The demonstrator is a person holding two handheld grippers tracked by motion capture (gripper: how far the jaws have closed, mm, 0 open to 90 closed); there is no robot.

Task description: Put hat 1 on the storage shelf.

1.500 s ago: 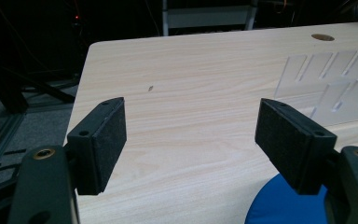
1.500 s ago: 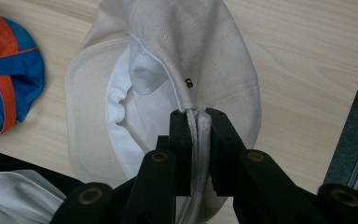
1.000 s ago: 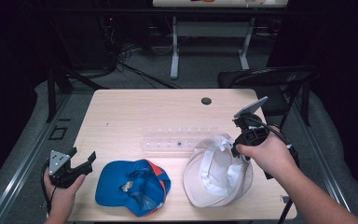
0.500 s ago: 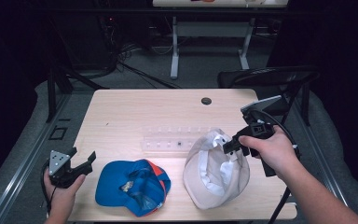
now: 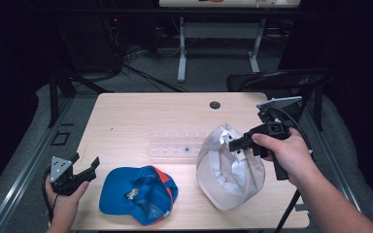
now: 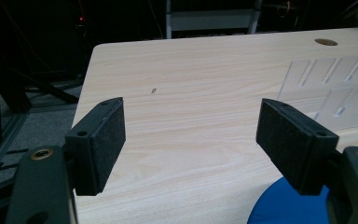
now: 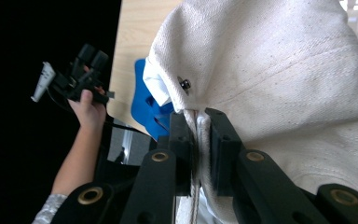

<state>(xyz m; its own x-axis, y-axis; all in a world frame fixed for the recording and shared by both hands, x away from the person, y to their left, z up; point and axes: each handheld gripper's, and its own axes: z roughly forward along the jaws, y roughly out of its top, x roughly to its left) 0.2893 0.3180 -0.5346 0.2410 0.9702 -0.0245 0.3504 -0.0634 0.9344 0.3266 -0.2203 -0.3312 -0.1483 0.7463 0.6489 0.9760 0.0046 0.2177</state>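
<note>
Right hand-held gripper (image 5: 237, 144): clenched on the edge of the white cap (image 5: 230, 167); in the right gripper view the 2 black jaws pinch a fold of its cream fabric between them.
White cap: near the bench's (image 5: 141, 116) front right corner, tipped up with its open inside facing the front edge; a small dark stud sits on the fabric just above the jaws in the right gripper view.
Left hand-held gripper (image 5: 85, 167): released, jaws wide apart with nothing between them, held at the bench's front left corner.
Blue cap (image 5: 138, 194): upside down at the front edge, between the left hand-held gripper and the white cap, with an orange patch on its far side.
Clear slotted tray (image 5: 177, 145): lying mid-bench, just behind the 2 caps.
Round hole (image 5: 215, 105): toward the back edge.
Writing: none can be read on either cap.
</note>
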